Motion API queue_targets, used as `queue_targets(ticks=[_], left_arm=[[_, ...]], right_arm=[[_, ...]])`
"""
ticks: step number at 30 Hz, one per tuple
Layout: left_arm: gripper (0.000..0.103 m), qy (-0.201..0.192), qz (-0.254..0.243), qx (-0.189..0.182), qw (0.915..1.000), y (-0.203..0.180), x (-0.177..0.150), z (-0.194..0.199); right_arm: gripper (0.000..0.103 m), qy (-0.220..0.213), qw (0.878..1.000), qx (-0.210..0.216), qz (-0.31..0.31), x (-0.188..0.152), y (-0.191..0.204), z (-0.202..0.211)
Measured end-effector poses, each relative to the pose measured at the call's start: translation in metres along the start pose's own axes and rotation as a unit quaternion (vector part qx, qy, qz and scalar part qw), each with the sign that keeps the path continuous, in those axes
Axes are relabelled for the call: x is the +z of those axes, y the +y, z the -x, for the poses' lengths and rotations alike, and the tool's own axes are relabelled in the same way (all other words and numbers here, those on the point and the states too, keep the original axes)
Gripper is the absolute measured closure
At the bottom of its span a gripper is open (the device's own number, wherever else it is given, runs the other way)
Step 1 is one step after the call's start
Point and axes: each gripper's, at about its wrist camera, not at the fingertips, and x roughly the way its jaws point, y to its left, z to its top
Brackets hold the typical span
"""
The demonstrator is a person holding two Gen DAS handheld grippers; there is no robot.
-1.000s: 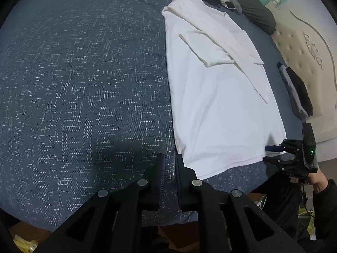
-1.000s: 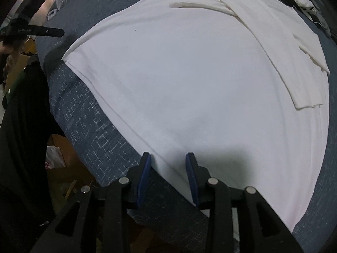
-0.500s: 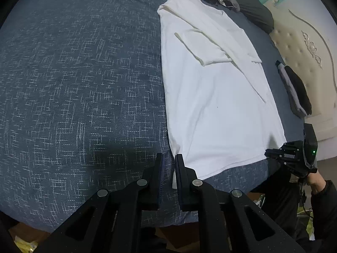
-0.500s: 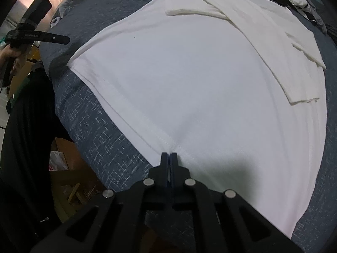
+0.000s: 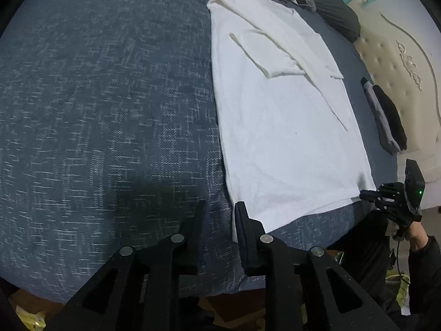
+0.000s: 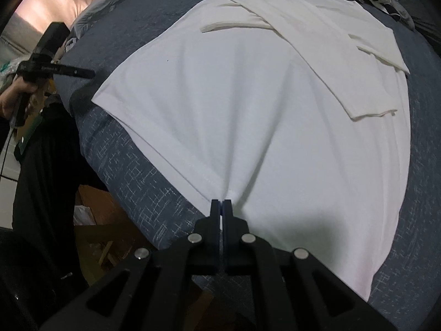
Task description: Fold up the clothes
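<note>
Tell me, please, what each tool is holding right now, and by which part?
The right tool pinches the white T-shirt at its bottom hem. The left tool is open beside the hem's corner, holding nothing.

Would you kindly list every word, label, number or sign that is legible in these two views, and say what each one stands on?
No text can be read for certain.
Left gripper: a line of small pale lettering runs along its arm in the right wrist view, too small and blurred to read.
White T-shirt: no print or label visible.
Blue bedspread: a woven pattern only, no lettering.
</note>
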Motion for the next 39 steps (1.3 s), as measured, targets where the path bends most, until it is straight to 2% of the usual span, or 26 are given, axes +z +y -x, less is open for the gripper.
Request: queue_targets(ticks=[5, 12, 16, 19, 20, 21, 22, 23, 27, 29, 33, 37, 39], left_arm=[[0.073, 0.012, 0.006, -0.006, 0.9999, -0.004, 0.003, -0.015], [0.072, 0.021, 0.014, -0.015, 0.9996, -0.007, 0.009, -0.034], [0.074, 0.012, 0.019, -0.019, 0.9996, -0.005, 0.014, -0.036], [0.074, 0.01, 0.026, -0.036, 0.999, -0.002, 0.017, -0.039], [0.079, 0.011, 0.028, -0.037, 0.9989, -0.001, 0.018, -0.041], [0.092, 0.012, 0.026, -0.03, 0.9991, -0.001, 0.019, -0.042], [0.1, 0.011, 0.02, -0.026, 0.9994, -0.002, 0.019, -0.041], [0.1, 0.009, 0.014, -0.021, 0.9996, -0.004, 0.019, -0.04], [0.1, -0.009, -0.001, -0.009, 0.9999, -0.009, 0.023, -0.027], [0.1, -0.018, 0.007, -0.008, 0.9998, -0.008, 0.025, -0.02], [0.097, 0.013, 0.006, 0.024, 0.9996, -0.007, 0.024, -0.029], [0.094, 0.029, 0.03, -0.001, 0.9991, 0.004, 0.018, -0.036], [0.082, 0.027, 0.038, -0.015, 0.9988, 0.006, 0.015, -0.034]], right_arm=[[0.102, 0.006, 1.0, 0.0, 0.004, -0.001, 0.003, -0.006], [0.102, 0.006, 1.0, -0.003, -0.011, -0.004, -0.006, -0.005], [0.102, 0.003, 1.0, 0.0, -0.017, -0.004, -0.008, -0.003], [0.102, 0.007, 1.0, -0.001, -0.013, -0.004, -0.006, -0.006], [0.102, 0.008, 1.0, -0.002, -0.012, -0.004, -0.006, -0.006], [0.102, 0.009, 1.0, -0.003, -0.012, -0.004, -0.006, -0.006], [0.102, 0.009, 1.0, -0.003, -0.013, -0.004, -0.007, -0.006], [0.102, 0.008, 1.0, -0.002, -0.015, -0.005, -0.008, -0.006], [0.102, 0.008, 1.0, -0.002, -0.016, -0.005, -0.009, -0.006], [0.102, 0.009, 1.0, -0.001, -0.016, -0.005, -0.008, -0.006], [0.102, 0.011, 1.0, -0.001, -0.014, -0.004, -0.007, -0.008], [0.102, 0.009, 1.0, 0.002, -0.021, -0.004, -0.008, -0.007], [0.101, -0.001, 0.999, 0.013, -0.036, -0.004, -0.013, -0.003]])
